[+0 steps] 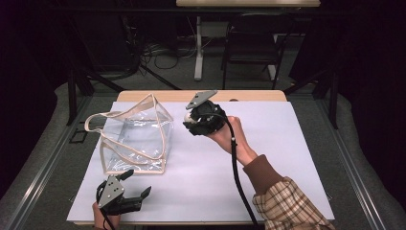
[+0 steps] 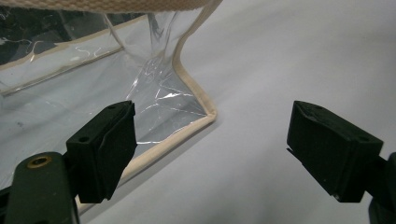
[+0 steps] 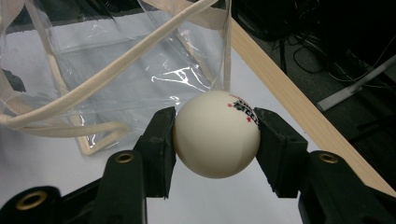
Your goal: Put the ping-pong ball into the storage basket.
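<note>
Gripping a smooth, cream-white ball (image 3: 216,134) with small red and black print, the right gripper (image 3: 216,140) has its black fingers (image 3: 161,149) clamped on both sides, raised beside a clear plastic bag (image 1: 139,139) with beige fabric trim. The left gripper (image 1: 139,184) rests with fingers spread near the bag's corner on the white desk (image 1: 268,143).

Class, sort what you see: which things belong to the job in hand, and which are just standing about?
In use: white ball with printed marks; clear plastic bag with beige trim; right gripper; left gripper.
Standing about: dark chair; floor cables.
</note>
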The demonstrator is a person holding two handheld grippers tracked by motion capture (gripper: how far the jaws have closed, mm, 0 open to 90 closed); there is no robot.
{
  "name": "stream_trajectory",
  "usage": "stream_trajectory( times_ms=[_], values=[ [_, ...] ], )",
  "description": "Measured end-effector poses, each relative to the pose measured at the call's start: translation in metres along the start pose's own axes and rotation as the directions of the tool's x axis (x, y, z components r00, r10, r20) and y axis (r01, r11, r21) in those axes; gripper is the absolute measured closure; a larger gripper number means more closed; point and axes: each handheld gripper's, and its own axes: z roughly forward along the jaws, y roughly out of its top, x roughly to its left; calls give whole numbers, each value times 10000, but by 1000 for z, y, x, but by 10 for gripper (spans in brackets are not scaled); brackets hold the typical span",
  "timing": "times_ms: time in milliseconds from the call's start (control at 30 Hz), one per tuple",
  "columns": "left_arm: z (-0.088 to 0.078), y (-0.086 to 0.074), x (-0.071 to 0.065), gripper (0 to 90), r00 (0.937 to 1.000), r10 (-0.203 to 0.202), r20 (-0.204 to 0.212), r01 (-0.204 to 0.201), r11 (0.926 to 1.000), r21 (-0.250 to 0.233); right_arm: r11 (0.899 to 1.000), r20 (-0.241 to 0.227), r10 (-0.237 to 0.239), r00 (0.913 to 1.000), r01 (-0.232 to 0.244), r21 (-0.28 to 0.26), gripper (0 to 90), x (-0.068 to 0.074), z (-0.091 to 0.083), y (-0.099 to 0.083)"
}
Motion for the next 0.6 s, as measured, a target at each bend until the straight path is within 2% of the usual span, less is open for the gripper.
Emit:
stream_trajectory(
  times_ms=[600],
  values=[
    [0, 0, 0, 160, 10000, 45, 19, -45, 10000, -13, 9999, -10, -135, 9999, 135, -36, 510, 1, 1, 14]
  ],
)
